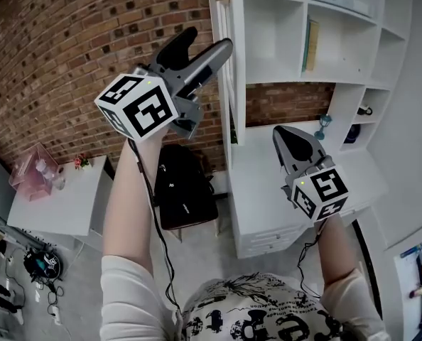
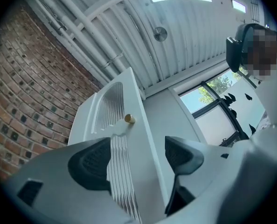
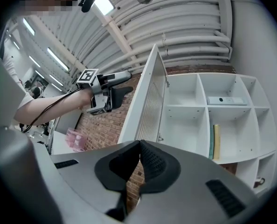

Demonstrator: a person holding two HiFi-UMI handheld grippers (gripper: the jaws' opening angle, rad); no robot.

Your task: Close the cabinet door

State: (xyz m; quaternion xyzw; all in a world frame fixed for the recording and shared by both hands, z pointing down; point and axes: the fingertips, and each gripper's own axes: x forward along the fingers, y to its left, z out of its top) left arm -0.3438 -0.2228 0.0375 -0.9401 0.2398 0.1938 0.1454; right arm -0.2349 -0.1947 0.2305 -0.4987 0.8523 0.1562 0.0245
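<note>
– While the door stands swung out from the cabinet, the left tool spreads wide, door edge showing between its jaws, brass knob just beyond!
– Closing not yet begun, I'd say. Next, a steady push toward the shelves. Right tool?
– Pinched together, empty. Past it: a book upright, a white box one shelf higher.

Brick wall — pink box on white table; black bag.
</note>
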